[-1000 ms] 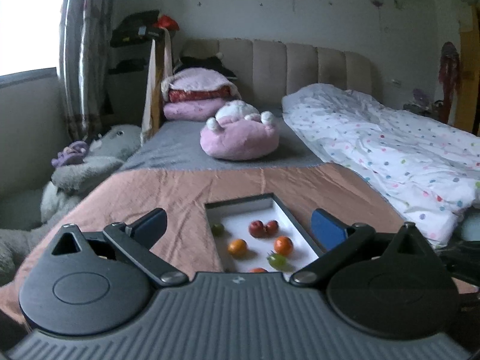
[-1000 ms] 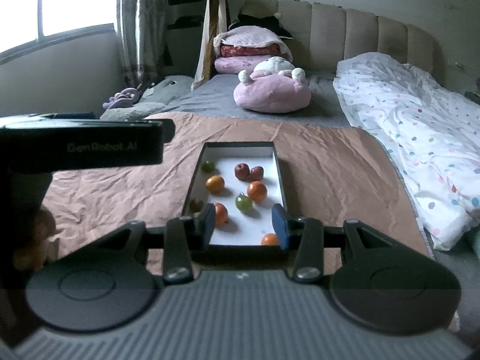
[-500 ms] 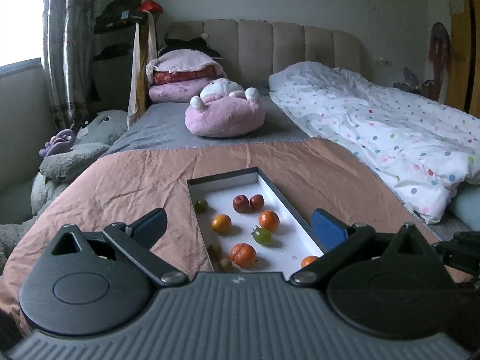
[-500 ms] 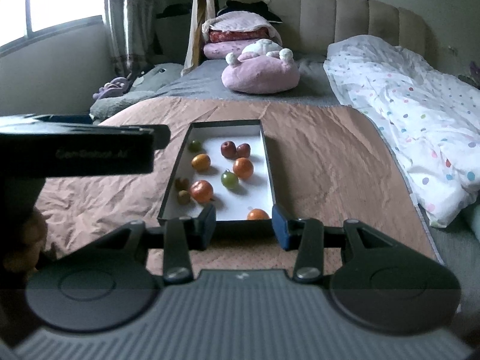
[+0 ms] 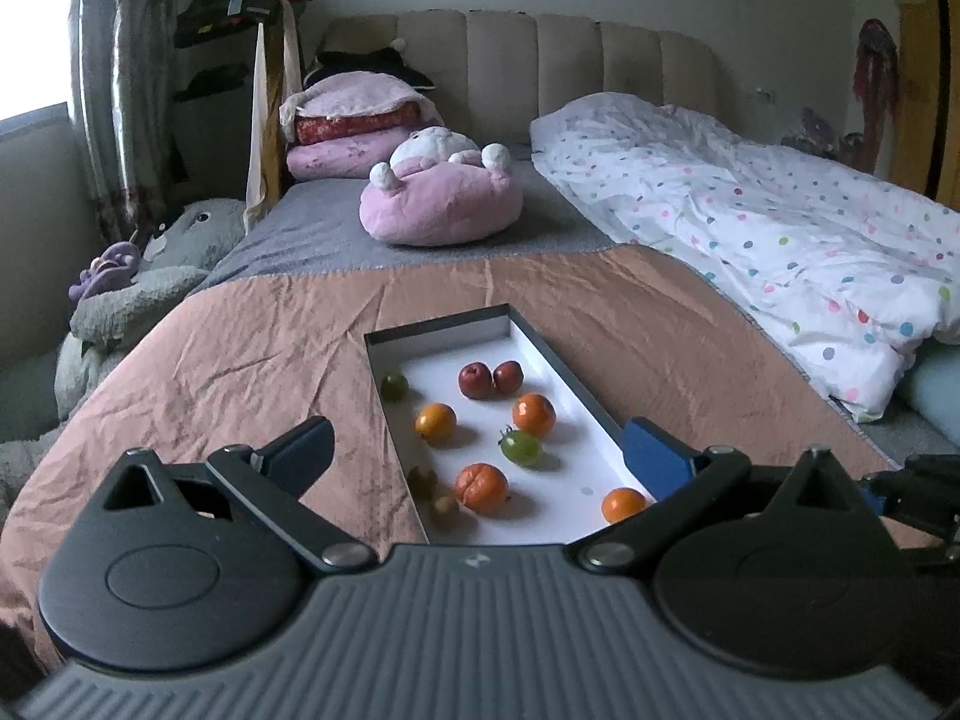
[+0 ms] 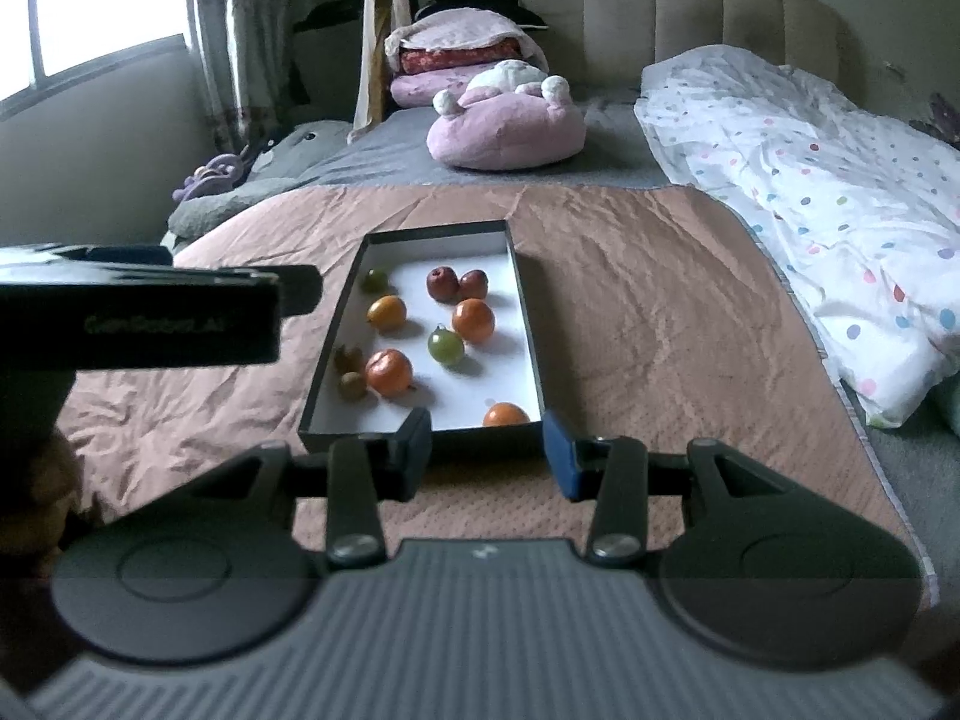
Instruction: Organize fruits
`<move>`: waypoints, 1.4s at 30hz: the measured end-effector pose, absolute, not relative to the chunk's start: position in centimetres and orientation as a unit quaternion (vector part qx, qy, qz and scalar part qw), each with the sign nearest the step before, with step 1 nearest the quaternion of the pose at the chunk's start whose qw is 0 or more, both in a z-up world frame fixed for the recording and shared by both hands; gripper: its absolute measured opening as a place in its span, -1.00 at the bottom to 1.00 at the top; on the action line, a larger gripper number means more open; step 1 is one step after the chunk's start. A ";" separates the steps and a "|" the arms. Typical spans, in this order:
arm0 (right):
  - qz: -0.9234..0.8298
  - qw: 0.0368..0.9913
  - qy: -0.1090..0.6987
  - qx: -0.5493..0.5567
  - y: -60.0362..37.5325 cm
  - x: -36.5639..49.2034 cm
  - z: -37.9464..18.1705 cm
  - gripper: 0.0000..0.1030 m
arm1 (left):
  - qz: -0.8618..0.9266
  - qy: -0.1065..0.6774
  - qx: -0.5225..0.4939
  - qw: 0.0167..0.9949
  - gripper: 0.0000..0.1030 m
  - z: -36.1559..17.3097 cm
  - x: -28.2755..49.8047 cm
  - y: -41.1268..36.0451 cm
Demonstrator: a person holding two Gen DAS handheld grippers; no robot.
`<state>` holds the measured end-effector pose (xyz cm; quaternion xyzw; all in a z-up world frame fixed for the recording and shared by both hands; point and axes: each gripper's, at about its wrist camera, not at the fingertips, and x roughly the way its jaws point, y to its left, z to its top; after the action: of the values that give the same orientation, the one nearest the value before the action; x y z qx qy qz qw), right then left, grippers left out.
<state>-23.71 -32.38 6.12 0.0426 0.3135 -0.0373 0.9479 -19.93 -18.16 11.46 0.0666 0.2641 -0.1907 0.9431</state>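
Looking through my left wrist camera, I see the left gripper (image 5: 477, 456) with fingers spread wide and empty above the shallow tray (image 5: 558, 360) lying on the brown bedspread (image 5: 240, 360); oranges (image 5: 481, 487), two red fruits (image 5: 476, 380) and a green tomato (image 5: 521, 447) sit scattered inside

Through my right wrist camera, the right gripper (image 6: 487, 450) hangs just short of the tray's (image 6: 528, 324) near wall, fingers partly apart with nothing between them, another orange (image 6: 506, 415) just beyond
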 end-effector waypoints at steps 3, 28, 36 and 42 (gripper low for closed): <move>-0.038 0.949 0.311 0.043 -32.4 -23.6 6.2 -0.14 | -0.192 0.265 0.066 0.943 1.00 11.7 -19.7 -18.4; -0.030 0.940 0.339 0.021 -32.0 -24.4 4.9 -0.14 | -0.199 0.278 0.074 0.937 1.00 10.3 -21.0 -19.5; -0.028 0.938 0.344 0.018 -31.8 -24.3 4.5 -0.14 | -0.197 0.281 0.072 0.937 1.00 9.8 -21.0 -19.3; -0.026 0.937 0.348 0.018 -31.8 -24.3 4.3 -0.14 | -0.196 0.284 0.072 0.936 1.00 9.6 -20.8 -19.2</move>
<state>-24.29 -31.80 4.31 0.0179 0.3482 -0.0263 0.9369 -20.82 -19.16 9.63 0.0718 0.2836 -0.1964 0.9359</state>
